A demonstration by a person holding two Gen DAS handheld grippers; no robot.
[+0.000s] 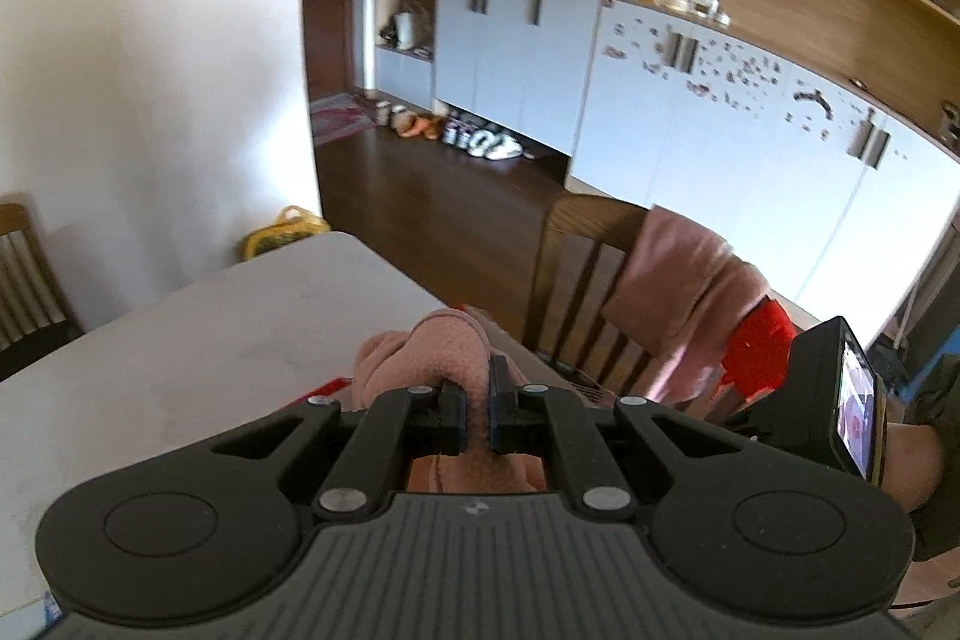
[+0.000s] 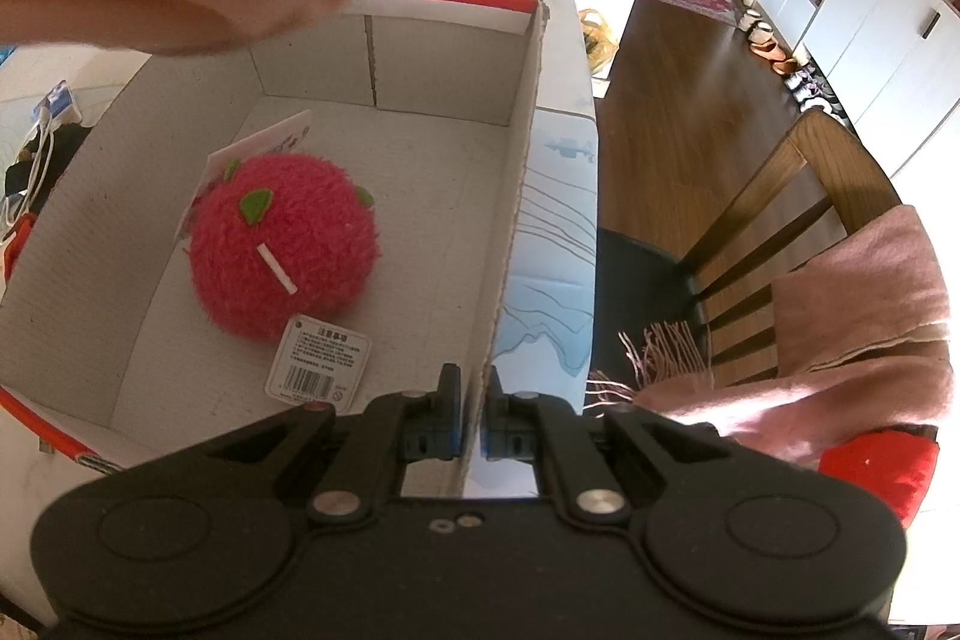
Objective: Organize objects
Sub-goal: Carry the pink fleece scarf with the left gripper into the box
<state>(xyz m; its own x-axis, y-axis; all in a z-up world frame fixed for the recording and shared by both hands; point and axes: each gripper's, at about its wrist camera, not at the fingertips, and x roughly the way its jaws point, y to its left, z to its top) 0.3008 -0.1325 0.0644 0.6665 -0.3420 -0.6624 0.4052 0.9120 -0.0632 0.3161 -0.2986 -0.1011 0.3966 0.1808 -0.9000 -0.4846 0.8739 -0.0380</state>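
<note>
One red plush ball [image 2: 285, 250] inside the open cardboard box [image 2: 510, 196].

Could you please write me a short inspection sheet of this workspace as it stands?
Surface: white table, mostly bare at its far end.
Job's things: open cardboard box holding a red plush ball with tags; pink cloth.
Clutter: small items at the table's left edge, unclear.
Grippers: left hand-held gripper shut on the pink cloth; right hand-held gripper shut on the box's wall.
Cables: white cable left of the box.
Surroundings: wooden chair draped with a pink scarf; white cabinets.
</note>
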